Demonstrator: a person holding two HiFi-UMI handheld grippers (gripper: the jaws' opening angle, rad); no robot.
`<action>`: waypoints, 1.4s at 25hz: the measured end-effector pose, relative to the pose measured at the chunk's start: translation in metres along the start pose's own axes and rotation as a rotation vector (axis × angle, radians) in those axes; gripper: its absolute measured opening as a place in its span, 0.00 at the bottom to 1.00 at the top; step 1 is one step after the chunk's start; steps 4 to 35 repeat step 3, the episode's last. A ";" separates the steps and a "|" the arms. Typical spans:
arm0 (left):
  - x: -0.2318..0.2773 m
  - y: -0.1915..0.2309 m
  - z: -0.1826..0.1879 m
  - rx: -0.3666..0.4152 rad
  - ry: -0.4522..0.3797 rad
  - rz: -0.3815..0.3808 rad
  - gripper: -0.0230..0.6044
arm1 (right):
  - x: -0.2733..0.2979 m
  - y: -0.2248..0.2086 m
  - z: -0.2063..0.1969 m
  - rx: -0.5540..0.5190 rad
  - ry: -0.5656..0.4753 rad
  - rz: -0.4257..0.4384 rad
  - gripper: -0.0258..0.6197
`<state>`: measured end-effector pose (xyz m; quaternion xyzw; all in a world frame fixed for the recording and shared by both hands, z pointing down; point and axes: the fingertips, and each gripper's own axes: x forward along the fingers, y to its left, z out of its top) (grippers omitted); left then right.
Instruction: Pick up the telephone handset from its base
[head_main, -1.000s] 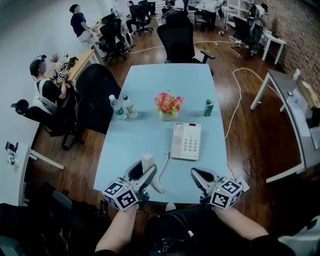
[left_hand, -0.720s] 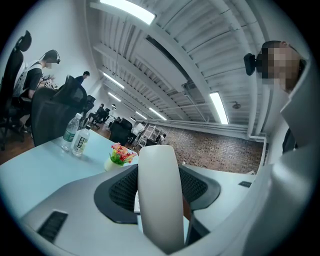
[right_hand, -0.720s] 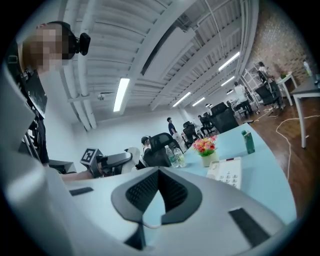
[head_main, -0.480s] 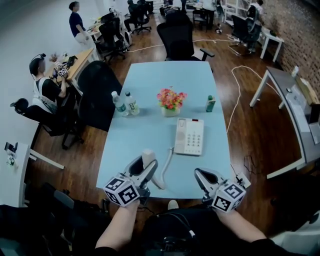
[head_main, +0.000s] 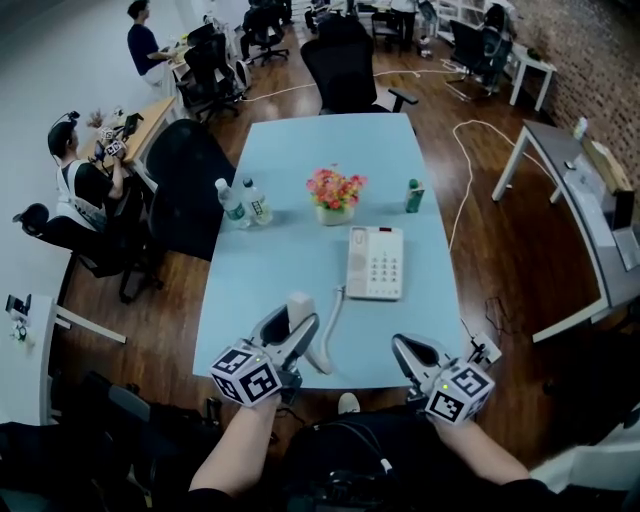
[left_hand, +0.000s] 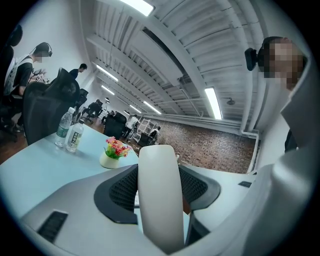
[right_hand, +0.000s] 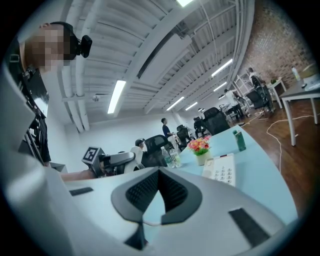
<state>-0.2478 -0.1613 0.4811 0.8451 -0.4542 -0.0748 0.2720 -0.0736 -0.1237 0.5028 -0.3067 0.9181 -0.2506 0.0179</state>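
The white telephone handset (head_main: 299, 307) is off its base and stands between the jaws of my left gripper (head_main: 291, 327), which is shut on it near the table's front edge. Close up, the handset (left_hand: 160, 200) fills the gap of the left gripper (left_hand: 159, 187), with the ribbed pads (left_hand: 120, 187) against its sides. Its coiled cord (head_main: 332, 315) runs back to the white keypad base (head_main: 375, 262) at mid-table. My right gripper (head_main: 411, 351) hovers over the front right edge, shut and holding nothing. The right gripper (right_hand: 159, 194) looks toward the base (right_hand: 222, 170).
On the light blue table (head_main: 300, 160) stand a flower pot (head_main: 335, 192), two water bottles (head_main: 232, 205) at the left edge and a small green bottle (head_main: 413, 196). Black office chairs (head_main: 185, 185) flank the table, and people sit at desks to the left.
The left gripper keeps its hold on the handset in the same spot. The right gripper has drifted slightly to the right along the front edge.
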 end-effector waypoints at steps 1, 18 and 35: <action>0.000 0.000 -0.001 0.000 0.002 0.000 0.42 | -0.001 0.000 -0.001 0.000 0.001 -0.002 0.06; 0.000 0.001 -0.004 -0.002 0.005 -0.001 0.42 | -0.002 0.001 -0.004 -0.001 0.002 -0.006 0.06; 0.000 0.001 -0.004 -0.002 0.005 -0.001 0.42 | -0.002 0.001 -0.004 -0.001 0.002 -0.006 0.06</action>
